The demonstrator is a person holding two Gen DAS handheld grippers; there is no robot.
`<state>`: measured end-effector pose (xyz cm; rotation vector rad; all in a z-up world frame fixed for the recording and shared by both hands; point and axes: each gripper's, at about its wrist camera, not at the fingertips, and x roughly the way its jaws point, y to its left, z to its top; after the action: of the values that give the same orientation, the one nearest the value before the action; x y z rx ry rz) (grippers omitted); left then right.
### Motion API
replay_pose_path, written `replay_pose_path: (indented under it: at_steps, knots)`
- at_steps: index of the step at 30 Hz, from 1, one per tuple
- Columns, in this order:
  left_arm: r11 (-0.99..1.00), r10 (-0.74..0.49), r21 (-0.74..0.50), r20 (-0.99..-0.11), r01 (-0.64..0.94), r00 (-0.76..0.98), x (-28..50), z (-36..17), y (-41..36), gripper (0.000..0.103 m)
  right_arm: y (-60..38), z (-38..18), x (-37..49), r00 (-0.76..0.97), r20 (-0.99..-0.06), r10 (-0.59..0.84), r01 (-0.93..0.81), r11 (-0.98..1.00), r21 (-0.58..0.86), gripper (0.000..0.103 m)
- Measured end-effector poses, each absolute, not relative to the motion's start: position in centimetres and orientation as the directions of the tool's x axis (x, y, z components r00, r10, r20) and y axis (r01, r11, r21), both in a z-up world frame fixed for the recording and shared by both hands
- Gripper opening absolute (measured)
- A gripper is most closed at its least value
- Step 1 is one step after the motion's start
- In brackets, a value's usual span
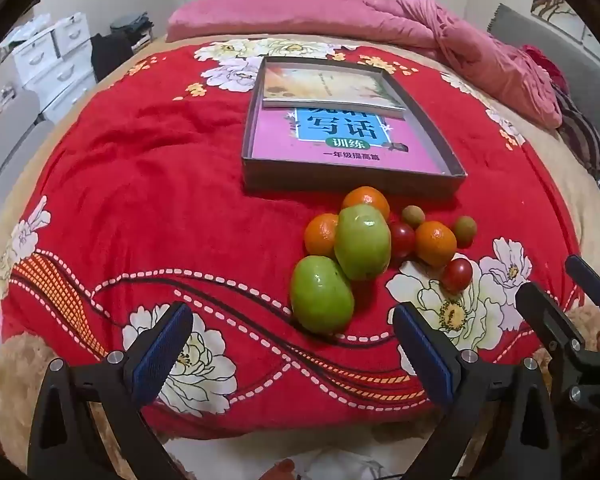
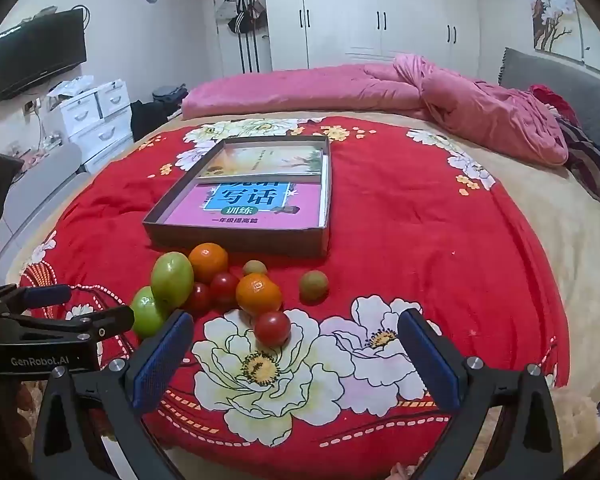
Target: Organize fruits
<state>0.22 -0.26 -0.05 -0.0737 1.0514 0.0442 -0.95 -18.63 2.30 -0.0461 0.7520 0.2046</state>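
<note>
Left gripper (image 1: 292, 344) and right gripper (image 2: 296, 354) gape wide, holding nothing, over fruits (image 1: 362, 242) clustered near the red blanket's (image 1: 140, 184) front edge

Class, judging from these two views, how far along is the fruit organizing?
Done: nothing; the box holds only books. In hand: nothing; the left gripper and right gripper hang open, empty. Left: every fruit, including the green fruits, oranges and red tomatoes, lies on the red blanket.
</note>
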Motion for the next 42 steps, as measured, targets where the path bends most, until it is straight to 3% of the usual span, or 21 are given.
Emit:
replay_pose_path:
  at_steps: [10,42]
  knots:
    - [0.993,-0.042,-0.097,-0.826,-0.069,0.563,-0.4,1.5,0.2,0.100,-18.7,2.2,-0.8,0.712,-0.681,0.174,-0.206,0.978,0.035,0.103]
    - [0.994,-0.040,-0.088,-0.820,-0.057,0.572,-0.7,1.5,0.0,0.100,-18.4,3.0,-1.3,0.729,-0.665,0.163,-0.202,0.979,0.019,0.103]
